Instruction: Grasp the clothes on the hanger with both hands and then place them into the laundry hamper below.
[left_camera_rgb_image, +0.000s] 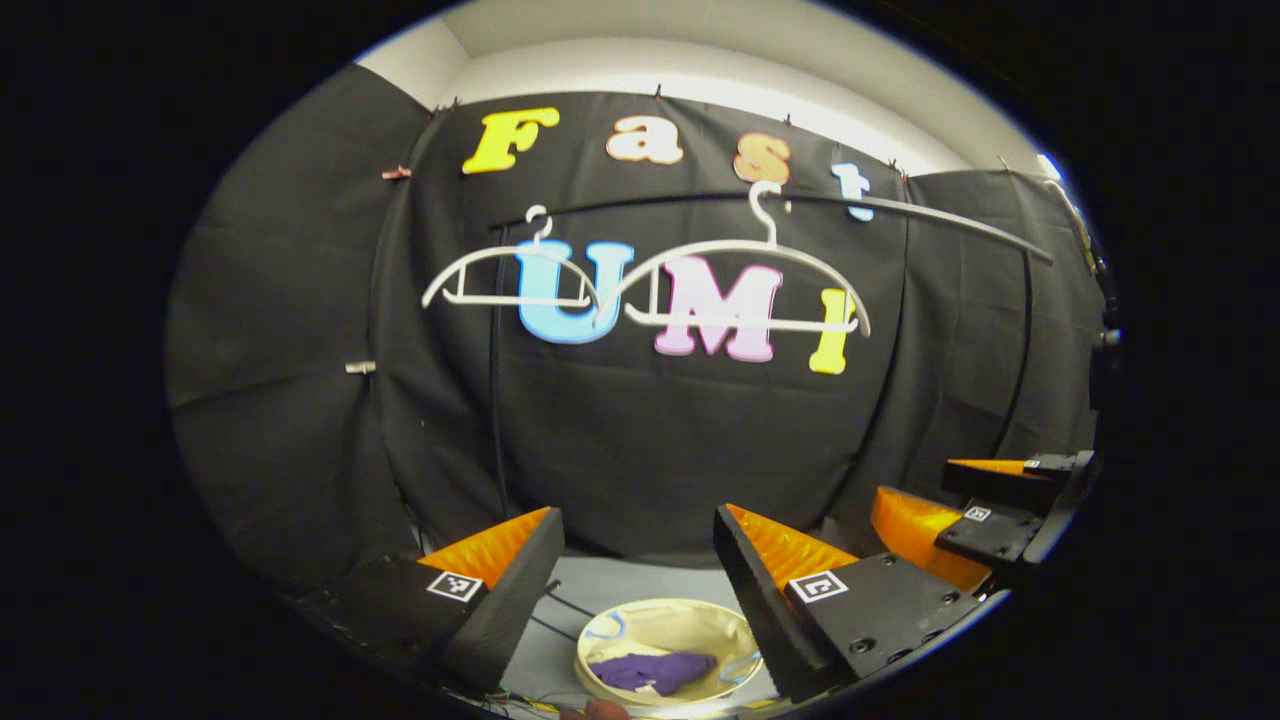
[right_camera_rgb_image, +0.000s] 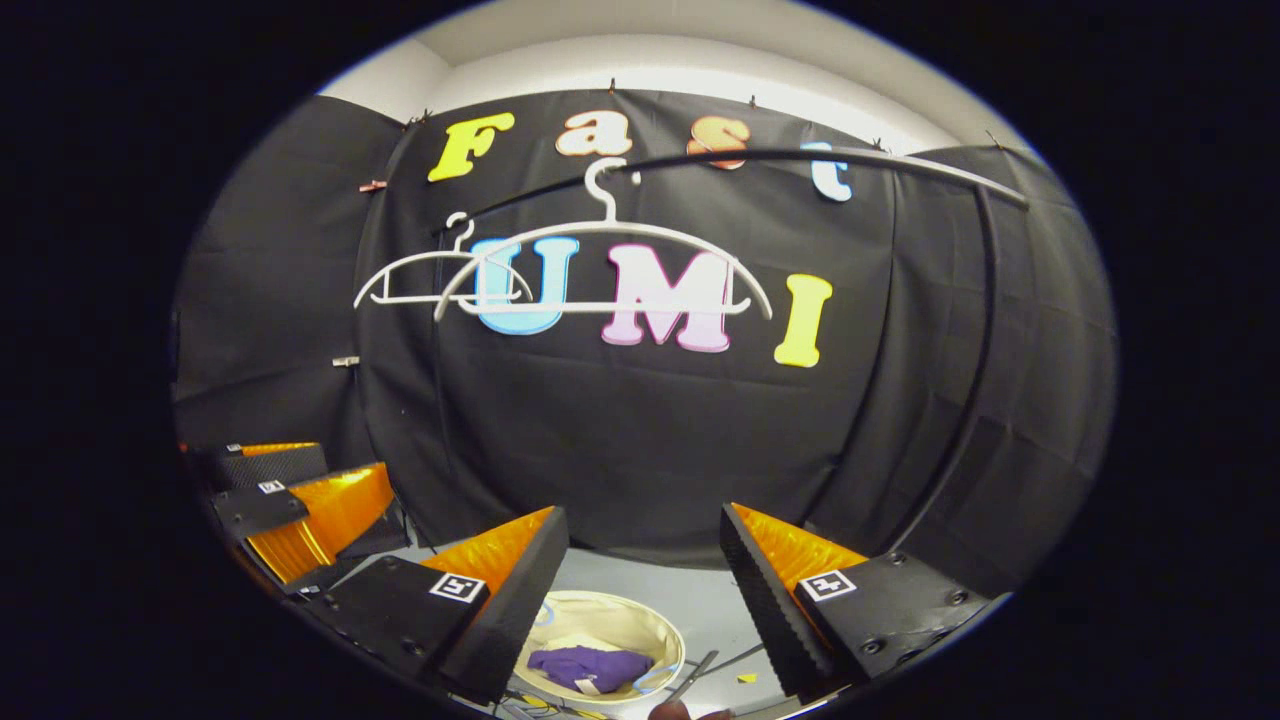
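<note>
1. Both hangers hang bare on the rail (left_camera_rgb_image: 700, 200), well above and ahead of the tools. The nearer hanger (left_camera_rgb_image: 745, 290) and the farther hanger (left_camera_rgb_image: 500, 280) overlap at their ends, and neither carries any cloth.

2. The purple garment (left_camera_rgb_image: 655, 670) lies crumpled inside the laundry hamper (left_camera_rgb_image: 600, 625), which sits on the floor below and just ahead of the left tool (left_camera_rgb_image: 635, 560). In the right gripper view the same purple garment (right_camera_rgb_image: 585, 668) shows in the hamper (right_camera_rgb_image: 640, 615), below the right tool (right_camera_rgb_image: 645, 560) and a little toward its left finger.

3. The left tool stands wide, its two fingers well apart with nothing between them. The right tool stands equally wide and holds nothing.

4. The two tools sit side by side at about the same height. From the left gripper view the right tool (left_camera_rgb_image: 985, 505) shows off to the right; from the right gripper view the left tool (right_camera_rgb_image: 290, 500) shows off to the left.

5. My reading: the jaws are spread because the garment is already let go into the hamper, so the placing looks done. The hamper sits under the rail so a dropped garment lands inside it.

6. Both tools point level toward the wall, not down at the hamper, which suits hands clear of the drop.
</note>
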